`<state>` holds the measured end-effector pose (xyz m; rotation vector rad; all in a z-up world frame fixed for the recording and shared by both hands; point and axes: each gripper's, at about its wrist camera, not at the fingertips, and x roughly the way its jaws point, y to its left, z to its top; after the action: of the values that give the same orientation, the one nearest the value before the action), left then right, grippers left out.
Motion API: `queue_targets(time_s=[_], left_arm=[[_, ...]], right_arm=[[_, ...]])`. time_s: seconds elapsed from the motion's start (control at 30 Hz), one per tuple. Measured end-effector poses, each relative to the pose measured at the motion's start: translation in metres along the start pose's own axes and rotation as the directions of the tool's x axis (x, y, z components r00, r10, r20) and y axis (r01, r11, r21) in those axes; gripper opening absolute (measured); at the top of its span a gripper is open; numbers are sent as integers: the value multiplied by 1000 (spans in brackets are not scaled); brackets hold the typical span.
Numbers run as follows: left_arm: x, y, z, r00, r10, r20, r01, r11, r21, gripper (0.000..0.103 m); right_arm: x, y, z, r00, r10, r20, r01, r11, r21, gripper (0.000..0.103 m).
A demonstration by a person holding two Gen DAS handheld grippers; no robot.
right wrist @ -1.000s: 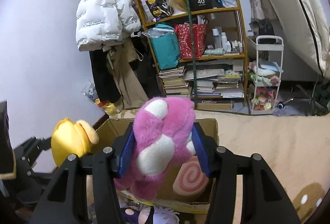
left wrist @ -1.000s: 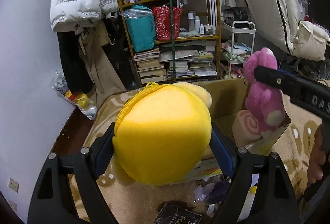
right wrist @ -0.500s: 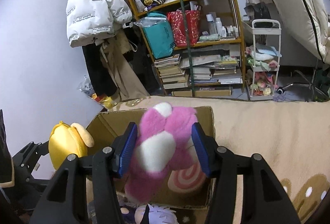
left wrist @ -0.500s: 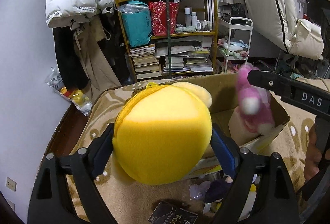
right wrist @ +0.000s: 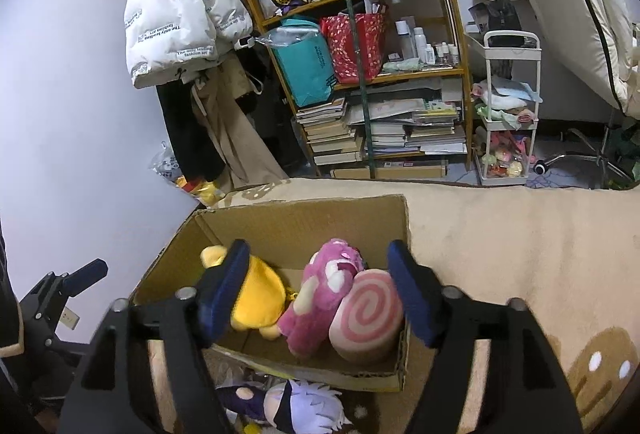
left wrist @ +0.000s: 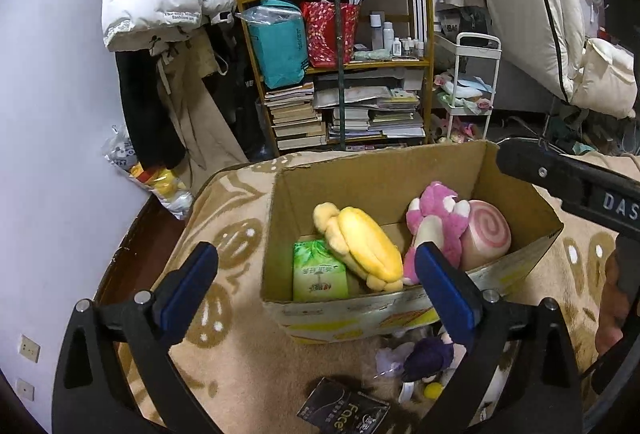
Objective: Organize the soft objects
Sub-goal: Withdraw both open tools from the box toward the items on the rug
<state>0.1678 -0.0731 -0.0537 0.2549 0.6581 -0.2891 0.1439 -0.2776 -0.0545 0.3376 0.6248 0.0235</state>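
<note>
Left gripper (left wrist: 316, 282): jaws opening, nothing between the pads, hovering above and short of the cardboard box (left wrist: 360, 190). Right gripper (right wrist: 316, 294): jaws also opening, empty, just over the box's near rim.

Task items lie in the box, below and ahead of both grippers. The yellow plush (left wrist: 364, 242) lies on its side beneath the left gripper's gap, against a green tissue pack (left wrist: 318, 272). The pink plush (right wrist: 320, 298) sits under the right gripper's gap, leaning on a pink-swirl roll cushion (right wrist: 370, 318) toward its right finger.

Handling judgement: all look light, stuffed, highly compressible; no breakage risk. Pile fabric should grip well on the pads. Best hold is across the fullest body section, not limbs or ears, which would flop.

Still outside, near the grippers' bases: a purple-haired doll (left wrist: 426, 356) on the short-pile beige blanket (left wrist: 240, 362), beside a dark carton (left wrist: 344, 410). Box walls: plain corrugated card, stiff.
</note>
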Motion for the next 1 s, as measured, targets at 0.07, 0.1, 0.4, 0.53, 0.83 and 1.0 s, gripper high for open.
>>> queue_targets(time_s=[0.07, 0.1, 0.4, 0.53, 0.83, 1.0], left_arm=[[-6, 2, 0, 1000, 6, 1, -6, 1000, 0, 98], [-8, 3, -1, 1000, 9, 0, -9, 1000, -1, 98], [-34, 16, -12, 999, 9, -32, -10, 999, -38, 98], [-48, 25, -19, 998, -8, -57, 3, 997, -83, 98], [-74, 38, -31, 996, -7, -87, -2, 995, -102, 98], [-82, 39, -40, 993, -1, -121, -11, 995, -104, 98]], right_arm=[[-4, 1, -1, 1000, -1, 5, 1, 1000, 2, 87], [-7, 2, -2, 1000, -2, 5, 2, 1000, -1, 88], [-29, 16, -9, 999, -39, 13, 40, 997, -70, 103], [-38, 16, -12, 999, -37, -2, 36, 997, -70, 103], [-63, 11, -16, 999, -43, -9, 42, 997, -63, 103], [-74, 11, -23, 998, -61, -19, 60, 997, -51, 103]])
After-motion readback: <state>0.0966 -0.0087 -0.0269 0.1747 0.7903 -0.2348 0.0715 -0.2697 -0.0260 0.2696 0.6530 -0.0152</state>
